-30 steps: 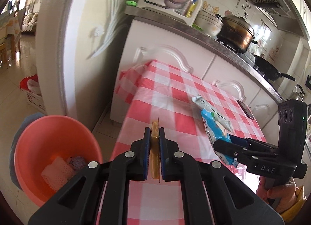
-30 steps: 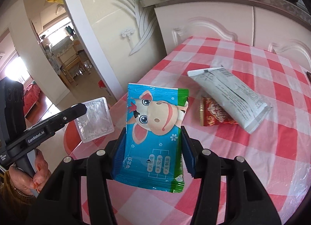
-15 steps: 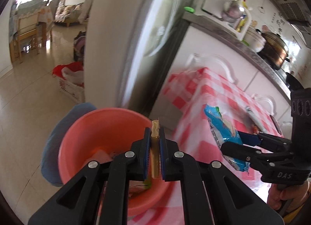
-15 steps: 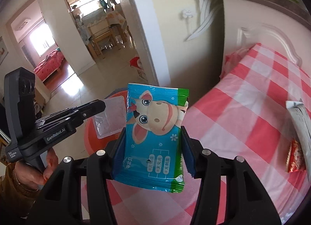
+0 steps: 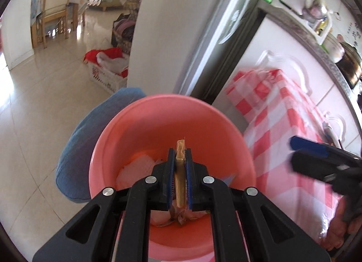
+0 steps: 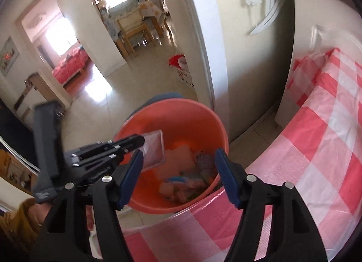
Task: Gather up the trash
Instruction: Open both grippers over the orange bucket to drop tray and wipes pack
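Observation:
An orange-pink trash bucket stands on the floor beside the table; it also shows in the right wrist view, with wrappers and white foam net inside. My left gripper is shut on a thin clear sachet, seen edge-on, and holds it over the bucket. The sachet shows flat in the right wrist view, at the left gripper's tip. My right gripper is open and empty above the bucket's near rim. It also shows blurred in the left wrist view.
The table with a red-and-white checked cloth lies right of the bucket. A blue cushion sits behind the bucket. A white door frame and a basket of red things stand beyond.
Both grippers swung left from the table to over the bucket. The right gripper opened and the blue cartoon packet left it. The left gripper still holds the sachet.

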`<move>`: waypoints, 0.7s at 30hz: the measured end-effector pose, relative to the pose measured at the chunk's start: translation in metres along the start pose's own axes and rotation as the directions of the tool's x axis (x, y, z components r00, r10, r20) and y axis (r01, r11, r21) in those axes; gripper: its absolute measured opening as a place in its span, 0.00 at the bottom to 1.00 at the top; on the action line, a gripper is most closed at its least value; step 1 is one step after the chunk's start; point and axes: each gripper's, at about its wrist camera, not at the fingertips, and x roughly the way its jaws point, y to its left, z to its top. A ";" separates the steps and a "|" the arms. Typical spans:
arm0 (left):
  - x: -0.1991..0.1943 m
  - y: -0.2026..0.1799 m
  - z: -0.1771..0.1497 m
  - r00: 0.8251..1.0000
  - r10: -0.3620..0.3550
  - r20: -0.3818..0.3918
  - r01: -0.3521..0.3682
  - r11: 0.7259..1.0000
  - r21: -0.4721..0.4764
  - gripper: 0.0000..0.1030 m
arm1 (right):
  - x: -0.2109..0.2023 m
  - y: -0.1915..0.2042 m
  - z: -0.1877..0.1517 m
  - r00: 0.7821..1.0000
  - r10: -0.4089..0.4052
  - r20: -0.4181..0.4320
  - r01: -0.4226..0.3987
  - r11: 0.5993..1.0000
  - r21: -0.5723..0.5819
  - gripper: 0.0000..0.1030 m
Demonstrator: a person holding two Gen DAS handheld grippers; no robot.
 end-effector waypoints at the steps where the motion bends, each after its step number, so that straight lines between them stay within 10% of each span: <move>1: 0.003 0.003 -0.001 1.000 0.002 -0.008 -0.002 1.000 -0.010 0.10 | -0.004 -0.002 0.000 1.000 0.005 0.016 -0.005 1.000 0.016 0.72; 3: 0.005 0.003 0.001 1.000 0.005 -0.014 -0.005 1.000 -0.013 0.15 | -0.016 -0.008 -0.001 0.999 0.017 0.051 -0.019 0.999 0.049 0.76; 7: -0.005 -0.001 0.003 0.999 -0.008 0.032 0.008 1.000 -0.017 0.67 | -0.040 -0.024 -0.007 0.991 0.061 0.122 -0.076 0.989 0.126 0.85; 21: -0.072 -0.085 0.027 0.956 -0.201 0.214 0.176 0.976 0.130 0.91 | -0.158 -0.064 -0.027 0.896 0.085 0.436 -0.165 0.975 0.147 0.96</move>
